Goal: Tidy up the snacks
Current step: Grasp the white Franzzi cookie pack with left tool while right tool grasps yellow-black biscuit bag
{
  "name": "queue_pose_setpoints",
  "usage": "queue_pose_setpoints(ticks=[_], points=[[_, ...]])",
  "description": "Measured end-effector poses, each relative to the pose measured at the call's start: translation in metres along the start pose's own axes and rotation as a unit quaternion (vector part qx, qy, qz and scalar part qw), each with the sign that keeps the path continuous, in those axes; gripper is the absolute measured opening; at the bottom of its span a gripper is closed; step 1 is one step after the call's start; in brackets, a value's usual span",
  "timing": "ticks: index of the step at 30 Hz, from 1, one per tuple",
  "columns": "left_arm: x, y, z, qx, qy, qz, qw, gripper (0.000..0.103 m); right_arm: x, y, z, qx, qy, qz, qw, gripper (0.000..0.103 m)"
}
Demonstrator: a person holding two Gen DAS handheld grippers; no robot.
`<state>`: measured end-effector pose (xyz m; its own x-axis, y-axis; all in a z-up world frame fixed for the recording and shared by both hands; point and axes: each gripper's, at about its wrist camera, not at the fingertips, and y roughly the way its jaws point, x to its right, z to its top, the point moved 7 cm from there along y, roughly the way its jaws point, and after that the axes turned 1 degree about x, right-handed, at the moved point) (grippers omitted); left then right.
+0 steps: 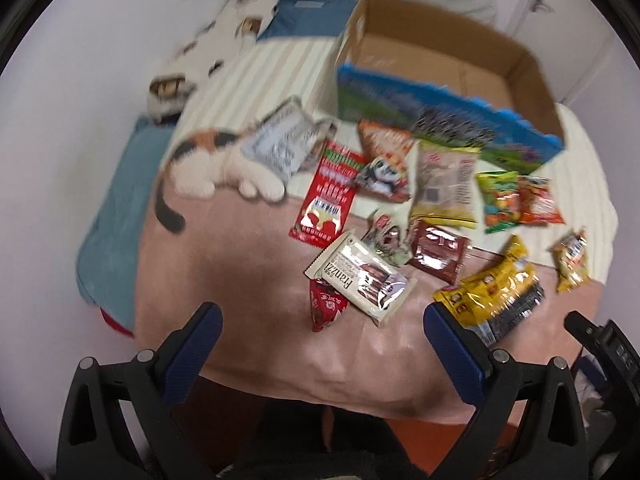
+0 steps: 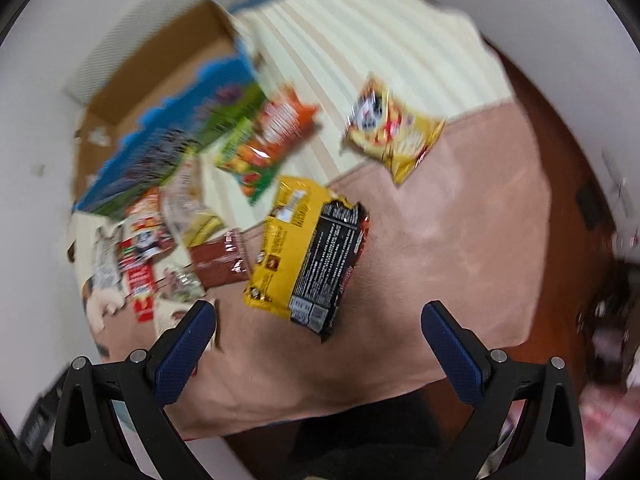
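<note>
Several snack packets lie scattered on a pink and cream blanket. A white Franzzi wafer pack and a small red packet lie just beyond my left gripper, which is open and empty above them. A yellow and black packet lies just beyond my right gripper, also open and empty; it shows in the left wrist view too. An open cardboard box with a blue-green printed front stands behind the snacks. Both views are motion-blurred.
A small yellow packet lies apart at the right. Orange and green packets lie by the box. A long red packet, a brown packet and a cat-print pillow also lie on the bed.
</note>
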<state>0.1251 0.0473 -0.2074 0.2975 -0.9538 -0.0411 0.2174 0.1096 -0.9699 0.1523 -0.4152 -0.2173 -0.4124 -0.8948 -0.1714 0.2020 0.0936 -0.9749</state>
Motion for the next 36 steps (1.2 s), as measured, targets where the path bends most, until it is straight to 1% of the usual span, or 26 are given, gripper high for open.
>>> queue_pose_setpoints(ticks=[1, 3, 5, 6, 7, 10, 12, 15, 16, 18, 20, 21, 24, 26, 29, 30, 31, 32, 33, 34, 36], points=[[-0.002, 0.015, 0.001, -0.014, -0.011, 0.005, 0.9998, 0.103, 0.001, 0.020, 0.005, -0.014, 0.019, 0.003, 1.000, 0.103], [-0.004, 0.037, 0.005, -0.037, -0.032, 0.004, 0.9988, 0.103, 0.001, 0.055, 0.009, -0.043, 0.044, -0.007, 0.998, 0.103], [-0.007, 0.057, 0.005, -0.055, -0.055, 0.004, 0.9970, 0.103, -0.004, 0.084, 0.012, -0.061, 0.055, -0.013, 0.997, 0.103], [-0.007, 0.067, 0.005, -0.068, -0.066, -0.002, 0.9955, 0.103, -0.009, 0.102, 0.013, -0.074, 0.056, -0.016, 0.996, 0.103], [-0.005, 0.077, 0.005, -0.080, -0.077, -0.009, 0.9938, 0.103, -0.012, 0.111, 0.013, -0.081, 0.056, -0.019, 0.995, 0.103], [-0.002, 0.100, 0.002, -0.107, -0.085, -0.009, 0.9906, 0.103, -0.022, 0.140, 0.012, -0.097, 0.061, -0.035, 0.993, 0.103], [-0.004, 0.113, -0.002, -0.131, -0.109, -0.009, 0.9854, 0.103, -0.026, 0.154, 0.010, -0.103, 0.069, -0.053, 0.991, 0.103], [-0.001, 0.124, -0.008, -0.150, -0.163, -0.042, 0.9744, 0.103, -0.031, 0.171, 0.009, -0.105, 0.076, -0.082, 0.988, 0.103], [0.003, 0.127, -0.010, -0.154, -0.170, -0.049, 0.9720, 0.103, -0.032, 0.177, 0.009, -0.106, 0.079, -0.093, 0.987, 0.103], [0.015, 0.134, -0.014, -0.165, -0.166, -0.068, 0.9698, 0.099, -0.034, 0.186, 0.008, -0.110, 0.076, -0.113, 0.985, 0.103], [0.026, 0.142, -0.018, -0.174, -0.156, -0.075, 0.9693, 0.098, -0.038, 0.194, 0.006, -0.111, 0.061, -0.120, 0.985, 0.103], [0.030, 0.146, -0.022, -0.181, -0.159, -0.080, 0.9674, 0.098, -0.039, 0.197, 0.004, -0.111, 0.048, -0.116, 0.986, 0.102], [0.033, 0.165, -0.031, -0.191, -0.182, -0.086, 0.9606, 0.098, -0.042, 0.200, -0.002, -0.111, 0.005, -0.108, 0.988, 0.099], [0.034, 0.179, -0.038, -0.197, -0.196, -0.080, 0.9573, 0.098, -0.044, 0.203, -0.008, -0.115, -0.042, -0.120, 0.985, 0.099], [0.032, 0.201, -0.046, -0.206, -0.215, -0.066, 0.9523, 0.097, -0.050, 0.206, -0.017, -0.112, -0.077, -0.136, 0.981, 0.099], [0.030, 0.208, -0.048, -0.206, -0.221, -0.060, 0.9514, 0.094, -0.053, 0.208, -0.020, -0.112, -0.080, -0.137, 0.981, 0.100], [0.028, 0.214, -0.051, -0.206, -0.223, -0.054, 0.9513, 0.082, -0.056, 0.211, -0.023, -0.112, -0.081, -0.139, 0.981, 0.100], [0.026, 0.221, -0.055, -0.207, -0.219, -0.046, 0.9524, 0.076, -0.059, 0.213, -0.025, -0.112, -0.082, -0.143, 0.980, 0.100], [0.024, 0.224, -0.057, -0.204, -0.218, -0.045, 0.9534, 0.073, -0.063, 0.216, -0.029, -0.113, -0.084, -0.146, 0.979, 0.100], [0.021, 0.225, -0.059, -0.199, -0.214, -0.043, 0.9555, 0.068, -0.060, 0.219, -0.025, -0.113, -0.087, -0.146, 0.979, 0.100], [0.020, 0.222, -0.060, -0.186, -0.184, -0.042, 0.9642, 0.065, -0.071, 0.225, -0.031, -0.111, -0.102, -0.149, 0.977, 0.099]])
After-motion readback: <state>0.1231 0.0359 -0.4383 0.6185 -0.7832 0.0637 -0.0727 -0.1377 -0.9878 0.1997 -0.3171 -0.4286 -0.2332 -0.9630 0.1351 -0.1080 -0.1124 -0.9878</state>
